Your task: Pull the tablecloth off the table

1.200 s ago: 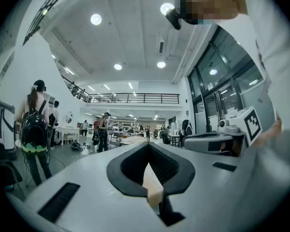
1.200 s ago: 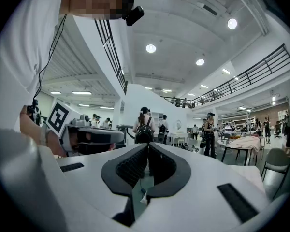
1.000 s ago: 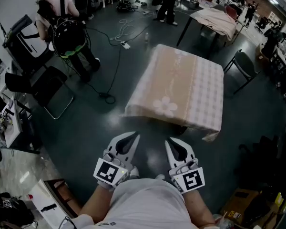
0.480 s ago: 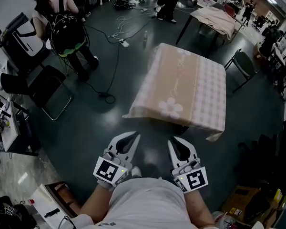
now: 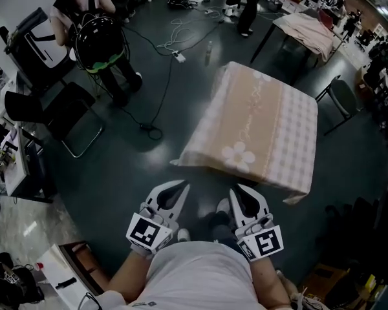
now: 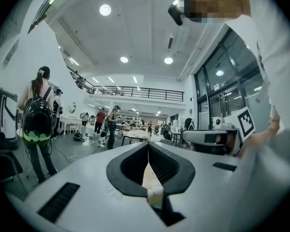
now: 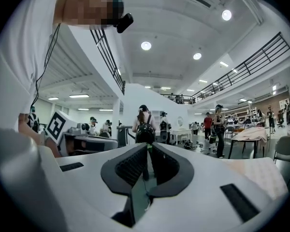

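both grippers are held side by side low in front of the person. the left gripper [image 5: 176, 191] has its jaws pressed together on nothing, and the right gripper [image 5: 239, 197] is likewise closed and empty. the tablecloth [image 5: 258, 128], peach with white flowers and checked borders, lies spread over the tabletop at about one o'clock from the grippers, apart from both, its edges draping down. a black backpack [image 5: 98, 42] on a person's back shows at eleven o'clock.

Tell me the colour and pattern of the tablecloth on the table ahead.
The tablecloth is peach and pink, checked along one side, with a white flower print. Head view shows it best.
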A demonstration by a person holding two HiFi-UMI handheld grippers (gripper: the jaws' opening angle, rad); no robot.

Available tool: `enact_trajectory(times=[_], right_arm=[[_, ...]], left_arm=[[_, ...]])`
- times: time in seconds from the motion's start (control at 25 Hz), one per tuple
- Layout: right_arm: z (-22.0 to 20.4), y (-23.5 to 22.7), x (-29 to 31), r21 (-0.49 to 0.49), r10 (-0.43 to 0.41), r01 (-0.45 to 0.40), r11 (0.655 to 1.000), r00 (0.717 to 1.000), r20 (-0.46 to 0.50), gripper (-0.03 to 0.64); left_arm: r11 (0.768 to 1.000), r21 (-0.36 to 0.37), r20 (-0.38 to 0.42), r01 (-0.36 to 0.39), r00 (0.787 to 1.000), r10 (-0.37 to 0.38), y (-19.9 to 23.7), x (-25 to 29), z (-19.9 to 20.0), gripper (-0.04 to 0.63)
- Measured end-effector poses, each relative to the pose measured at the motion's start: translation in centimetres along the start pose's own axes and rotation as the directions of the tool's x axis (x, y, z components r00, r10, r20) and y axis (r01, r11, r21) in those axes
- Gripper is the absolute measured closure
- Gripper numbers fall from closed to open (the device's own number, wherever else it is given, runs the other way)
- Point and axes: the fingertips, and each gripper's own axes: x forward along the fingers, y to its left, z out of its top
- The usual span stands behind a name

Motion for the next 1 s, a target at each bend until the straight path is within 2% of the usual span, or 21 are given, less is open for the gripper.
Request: enact_trajectory(times=[0.44, 1.0], right_arm=[[-0.9, -9.1, 6.9, 0.058, 0.124, -0.125, 0.99, 0.992, 0.009, 0.589], [-2.2, -21.7, 9.3, 0.127, 0.219, -0.219, 0.967, 0.976, 0.016, 0.589]], left_arm=[[0.993, 0.015, -0.027, -0.12, 0.992, 0.12, 3.7, 8.6, 0.1, 0.584], [0.968, 0.045, -0.065, -0.248, 0.966, 0.25, 4.1, 19.8, 0.1, 0.583]])
